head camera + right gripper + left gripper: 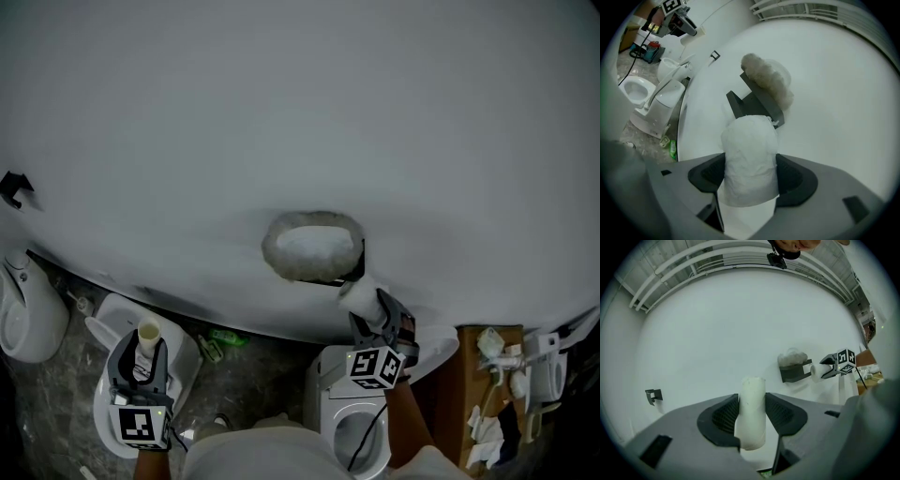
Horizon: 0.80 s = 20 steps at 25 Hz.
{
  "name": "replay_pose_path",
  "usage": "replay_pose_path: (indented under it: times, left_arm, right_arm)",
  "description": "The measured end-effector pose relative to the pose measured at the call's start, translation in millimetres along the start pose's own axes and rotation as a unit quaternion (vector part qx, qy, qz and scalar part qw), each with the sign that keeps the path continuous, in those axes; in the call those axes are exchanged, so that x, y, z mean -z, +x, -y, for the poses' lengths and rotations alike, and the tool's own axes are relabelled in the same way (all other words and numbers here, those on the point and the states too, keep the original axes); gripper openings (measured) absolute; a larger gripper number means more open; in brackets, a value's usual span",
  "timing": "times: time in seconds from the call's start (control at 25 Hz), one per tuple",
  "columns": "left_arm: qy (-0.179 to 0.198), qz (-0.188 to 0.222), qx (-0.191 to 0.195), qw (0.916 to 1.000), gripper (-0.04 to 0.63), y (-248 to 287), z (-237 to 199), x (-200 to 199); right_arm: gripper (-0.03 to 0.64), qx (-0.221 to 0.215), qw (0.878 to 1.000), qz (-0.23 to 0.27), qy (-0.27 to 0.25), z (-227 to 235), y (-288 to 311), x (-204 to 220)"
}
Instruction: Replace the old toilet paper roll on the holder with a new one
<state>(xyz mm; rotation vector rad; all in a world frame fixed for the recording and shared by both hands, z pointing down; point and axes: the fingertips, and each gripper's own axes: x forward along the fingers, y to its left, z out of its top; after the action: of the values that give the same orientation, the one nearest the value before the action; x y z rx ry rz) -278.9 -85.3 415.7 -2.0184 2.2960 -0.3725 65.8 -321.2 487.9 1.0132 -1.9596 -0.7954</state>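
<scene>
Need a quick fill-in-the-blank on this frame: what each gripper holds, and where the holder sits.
1. The left gripper is shut on an empty cardboard ___.
2. The right gripper is shut on a full toilet paper ___.
3. The dark holder is fixed to the white ___.
4. In the head view, a white ___ stands below the right gripper.

Missing words: tube; roll; wall; toilet.
</scene>
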Motion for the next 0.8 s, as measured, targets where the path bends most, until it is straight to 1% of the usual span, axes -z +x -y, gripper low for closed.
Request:
replay_pose_path:
  times: [0.24,0.44,0.56,0.68,0.8]
  left_arm:
    - [-0.001,-0.006,-0.002,1.0,0.184,2.3,7.2,3.0]
    - [0.003,-0.015,-0.003,0.9999,0.184,4.0,12.6,6.4]
    - [0.01,-0.015,0.004,0.9998,0.184,5.4,19.0,2.0]
    - [0.007,-0.009,0.005,0.9999,0.184,4.5,22.8,0.3]
    - [0.02,-0.016,0.001,0.9997,0.184,1.7,22.6,-1.7]
  right_arm:
    - [0.316,-0.002,0.999,0.012,-0.03,0.0,4.8,-2.8]
    - [0.316,-0.001,0.999,0.017,-0.044,0.8,8.6,-1.6]
    - [0.316,-0.003,0.998,0.024,-0.051,0.9,11.6,-8.7]
    - [0.316,-0.009,0.997,0.037,-0.068,-5.3,13.5,-17.7]
    - [0.316,-0.006,0.996,0.051,-0.074,-8.7,13.4,-27.1]
